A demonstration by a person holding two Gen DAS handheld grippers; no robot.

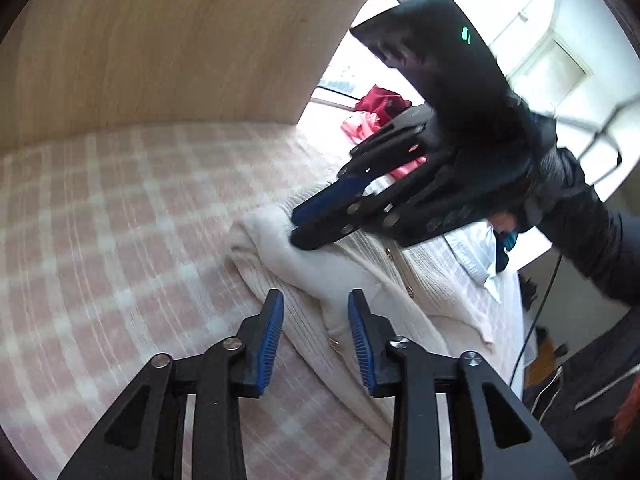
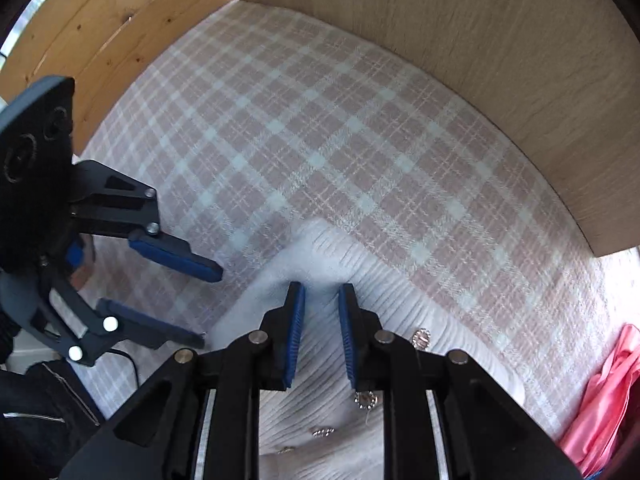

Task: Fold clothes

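Observation:
A cream ribbed cardigan [image 1: 420, 280] [image 2: 400, 292] with metal buttons lies on the pink plaid bed sheet [image 1: 100, 220] [image 2: 300, 140]. Its sleeve [image 1: 312, 268] is folded across the body. My right gripper [image 1: 296, 230] [image 2: 320, 286] points steeply down at the cardigan's far left corner, jaws narrow, pinching the fold of the sleeve there. My left gripper [image 1: 316, 294] [image 2: 208, 306] hovers over the near edge of the cardigan. Its blue pads stand apart with nothing pressed between them.
A light wooden panel [image 1: 160, 40] [image 2: 480, 60] bounds the bed behind the cardigan. Pink and red garments [image 1: 376, 108] [image 2: 604, 392] lie further along the bed, with a white and blue piece [image 1: 472, 248] beside the cardigan. A person's dark sleeve [image 1: 592, 232] carries the right gripper.

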